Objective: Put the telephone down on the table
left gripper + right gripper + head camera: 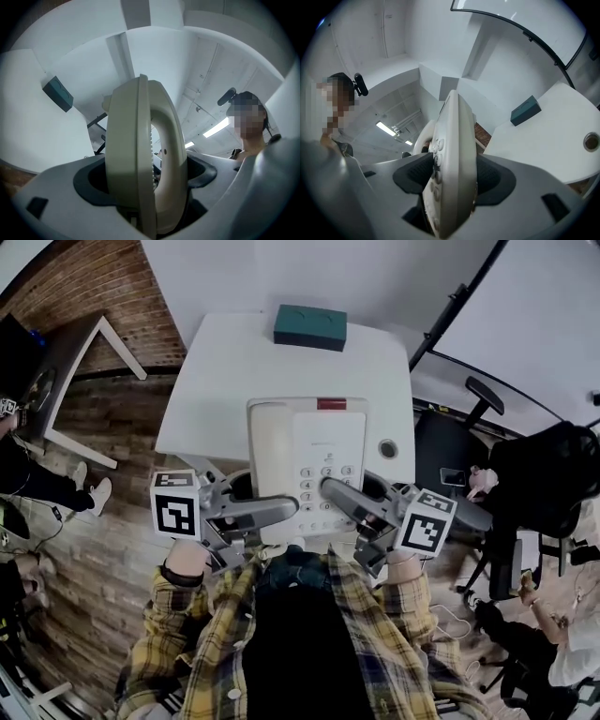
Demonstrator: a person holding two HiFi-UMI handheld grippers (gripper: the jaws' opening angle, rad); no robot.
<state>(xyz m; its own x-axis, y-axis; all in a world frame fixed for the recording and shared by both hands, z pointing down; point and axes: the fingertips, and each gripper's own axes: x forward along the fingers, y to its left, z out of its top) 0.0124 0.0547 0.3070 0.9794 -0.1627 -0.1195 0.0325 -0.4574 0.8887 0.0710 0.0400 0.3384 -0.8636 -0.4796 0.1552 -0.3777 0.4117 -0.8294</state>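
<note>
A cream telephone (305,465) with its handset on the left and a keypad sits between both grippers, over the near edge of the white table (234,362). My left gripper (272,514) is shut on its lower left side, and my right gripper (342,498) on its lower right side. In the left gripper view the telephone (136,159) stands edge-on with the dark pads of the left gripper (145,176) pressing both faces. In the right gripper view the telephone (454,154) is also edge-on, clamped by the right gripper (452,180). I cannot tell whether it touches the table.
A teal box (310,326) lies at the table's far edge, and a round cable hole (388,448) is at its right. A black office chair (450,442) and seated people are to the right. Another table (66,362) stands at the left on the wooden floor.
</note>
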